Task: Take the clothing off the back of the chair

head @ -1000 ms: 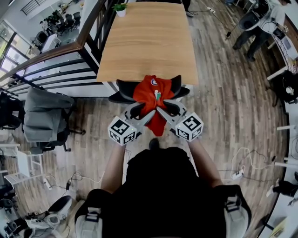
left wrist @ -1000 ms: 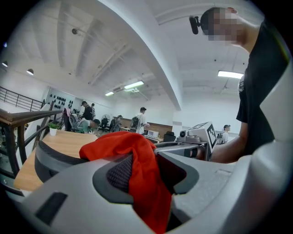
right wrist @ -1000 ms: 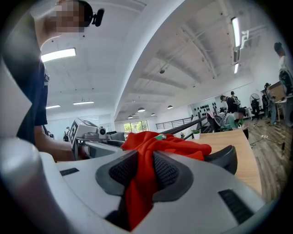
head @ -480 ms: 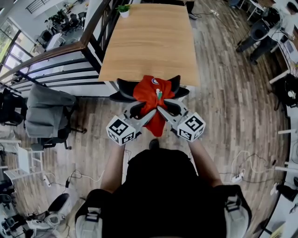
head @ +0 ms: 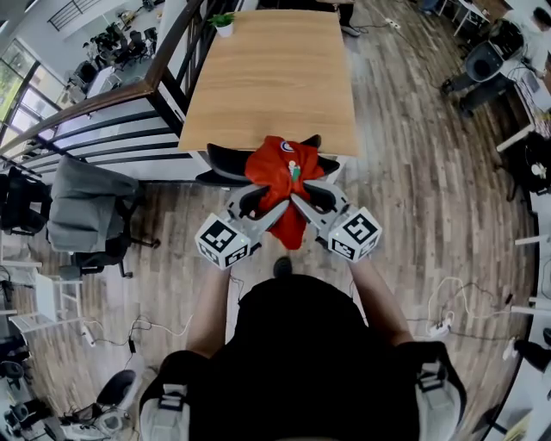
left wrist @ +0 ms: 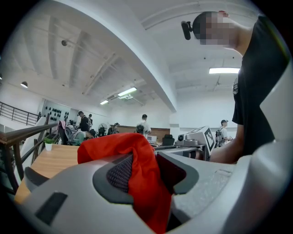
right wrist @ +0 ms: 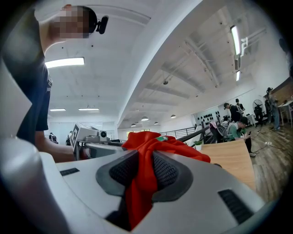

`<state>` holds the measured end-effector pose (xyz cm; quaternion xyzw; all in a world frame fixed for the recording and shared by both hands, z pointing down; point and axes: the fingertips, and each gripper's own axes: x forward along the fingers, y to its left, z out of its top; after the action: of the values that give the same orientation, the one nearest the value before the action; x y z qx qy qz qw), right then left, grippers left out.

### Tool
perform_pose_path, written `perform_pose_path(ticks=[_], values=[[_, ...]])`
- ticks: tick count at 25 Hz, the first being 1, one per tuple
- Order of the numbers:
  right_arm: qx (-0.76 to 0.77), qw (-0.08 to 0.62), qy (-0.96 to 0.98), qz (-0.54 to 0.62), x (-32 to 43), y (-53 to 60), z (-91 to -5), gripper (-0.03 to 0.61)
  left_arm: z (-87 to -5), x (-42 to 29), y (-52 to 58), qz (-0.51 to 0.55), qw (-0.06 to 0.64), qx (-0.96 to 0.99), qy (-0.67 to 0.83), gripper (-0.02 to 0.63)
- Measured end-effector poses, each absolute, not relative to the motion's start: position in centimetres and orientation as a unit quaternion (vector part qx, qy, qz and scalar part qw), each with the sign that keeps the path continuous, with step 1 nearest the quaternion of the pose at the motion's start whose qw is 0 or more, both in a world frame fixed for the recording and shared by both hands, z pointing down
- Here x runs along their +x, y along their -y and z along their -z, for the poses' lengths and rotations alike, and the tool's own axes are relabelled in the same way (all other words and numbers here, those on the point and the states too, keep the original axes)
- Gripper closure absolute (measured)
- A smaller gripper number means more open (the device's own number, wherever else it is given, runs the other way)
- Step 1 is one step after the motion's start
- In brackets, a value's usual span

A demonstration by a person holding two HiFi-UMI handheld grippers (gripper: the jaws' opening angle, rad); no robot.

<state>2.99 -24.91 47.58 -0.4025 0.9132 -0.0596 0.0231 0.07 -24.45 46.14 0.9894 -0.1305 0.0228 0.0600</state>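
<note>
The left tongs (head: 261, 207) and right tongs (head: 308, 200) each clamp the red garment (head: 274, 172) over the chair (head: 222, 162) beside the table (head: 267, 86).

the floor (head: 413, 172) is laid in grey-brown wood planks. a long, pale wooden tabletop (head: 271, 77) runs away from me, with a small potted plant (head: 224, 19) at its far left corner. along its left side stands a dark railing (head: 103, 96) topped by a wooden handrail, with windows (head: 10, 82) beyond. a grey office chair (head: 86, 215) sits on the planks at left, and white cables (head: 443, 320) trail at right. overhead, the white ceiling (left wrist: 91, 55) carries strip lights (left wrist: 128, 92).
</note>
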Motion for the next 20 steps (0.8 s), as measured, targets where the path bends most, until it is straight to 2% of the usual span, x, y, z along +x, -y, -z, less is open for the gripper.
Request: perform_pose_path(ticks=[20], values=[[-0.369,0.025,-0.928,0.037,7.0,14.7,-45.4,0.488,-44.1,4.1,14.0,-0.016,0.047,0.984,0.172,0.456]])
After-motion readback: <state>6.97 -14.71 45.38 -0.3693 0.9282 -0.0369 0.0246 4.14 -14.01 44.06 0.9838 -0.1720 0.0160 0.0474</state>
